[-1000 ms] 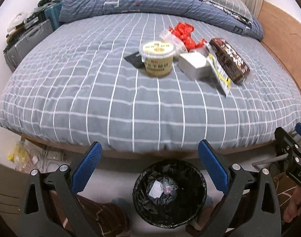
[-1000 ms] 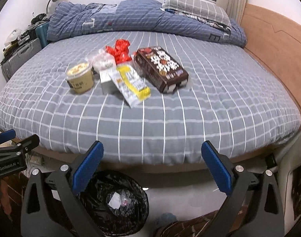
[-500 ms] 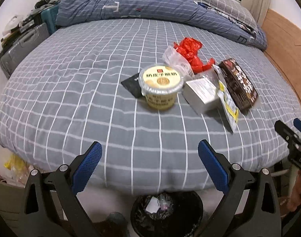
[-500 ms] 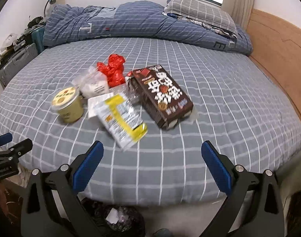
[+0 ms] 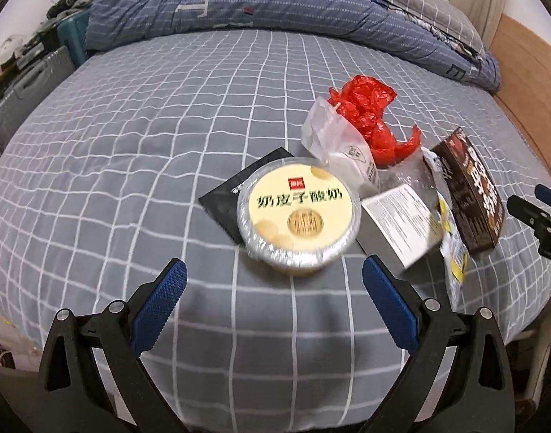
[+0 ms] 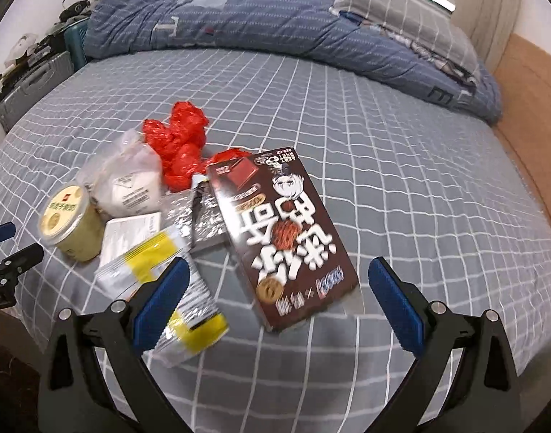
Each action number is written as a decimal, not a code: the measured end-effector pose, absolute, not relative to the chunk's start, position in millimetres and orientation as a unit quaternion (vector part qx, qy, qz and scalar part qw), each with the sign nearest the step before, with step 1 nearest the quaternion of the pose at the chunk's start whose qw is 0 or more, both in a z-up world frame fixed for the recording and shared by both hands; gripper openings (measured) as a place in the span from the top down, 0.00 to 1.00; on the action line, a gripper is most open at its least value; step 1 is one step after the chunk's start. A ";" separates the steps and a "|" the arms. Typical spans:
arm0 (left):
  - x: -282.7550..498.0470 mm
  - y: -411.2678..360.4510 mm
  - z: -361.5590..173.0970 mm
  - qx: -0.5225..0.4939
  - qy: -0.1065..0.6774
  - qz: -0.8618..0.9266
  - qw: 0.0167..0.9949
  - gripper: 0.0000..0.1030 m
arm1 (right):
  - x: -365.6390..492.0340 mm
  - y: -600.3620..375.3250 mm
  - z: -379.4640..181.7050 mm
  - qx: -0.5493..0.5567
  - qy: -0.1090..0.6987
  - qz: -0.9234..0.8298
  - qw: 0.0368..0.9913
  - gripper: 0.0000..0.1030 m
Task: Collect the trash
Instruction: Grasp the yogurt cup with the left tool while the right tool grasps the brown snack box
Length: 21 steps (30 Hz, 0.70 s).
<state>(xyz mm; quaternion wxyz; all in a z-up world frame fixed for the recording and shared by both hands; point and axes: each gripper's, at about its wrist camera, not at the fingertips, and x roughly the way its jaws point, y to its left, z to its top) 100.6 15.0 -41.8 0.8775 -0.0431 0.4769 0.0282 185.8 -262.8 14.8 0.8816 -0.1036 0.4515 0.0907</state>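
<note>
Trash lies in a cluster on the grey checked bed (image 5: 131, 151). A yellow yogurt cup (image 5: 299, 214) with a printed lid sits just ahead of my open left gripper (image 5: 273, 296), resting on a black packet (image 5: 226, 198). Beside it are a white box (image 5: 402, 223), a clear bag with white contents (image 5: 342, 148) and a crumpled red plastic bag (image 5: 371, 115). My right gripper (image 6: 275, 296) is open, hovering over the near end of a brown snack box (image 6: 286, 238). Its left finger overlaps a yellow and silver wrapper (image 6: 174, 288). The yogurt cup (image 6: 68, 222) shows at the left.
A rumpled blue duvet (image 6: 221, 18) and a checked pillow (image 6: 402, 3) lie at the far side of the bed. Grey suitcases (image 5: 26, 86) stand left of the bed. A wooden bed frame (image 6: 532, 108) runs along the right.
Both grippers rose from near the floor and moved forward over the bed toward the trash. The black-lined bin below has dropped out of view. Both stay open.
</note>
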 end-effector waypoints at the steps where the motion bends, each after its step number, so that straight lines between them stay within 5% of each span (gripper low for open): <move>1: 104.6 14.1 -44.3 -0.040 0.478 0.028 0.877 0.07 | 194.0 -264.0 11.4 -0.105 0.459 0.099 0.876 0.07; 15: 133.5 1.8 -64.8 -0.031 0.489 0.003 0.872 0.08 | 248.9 -246.7 -23.5 -0.158 0.519 0.172 0.822 0.07; 21: 141.7 -2.2 -74.6 -0.036 0.495 -0.008 0.868 0.19 | 250.2 -239.9 -36.5 -0.164 0.527 0.175 0.816 0.07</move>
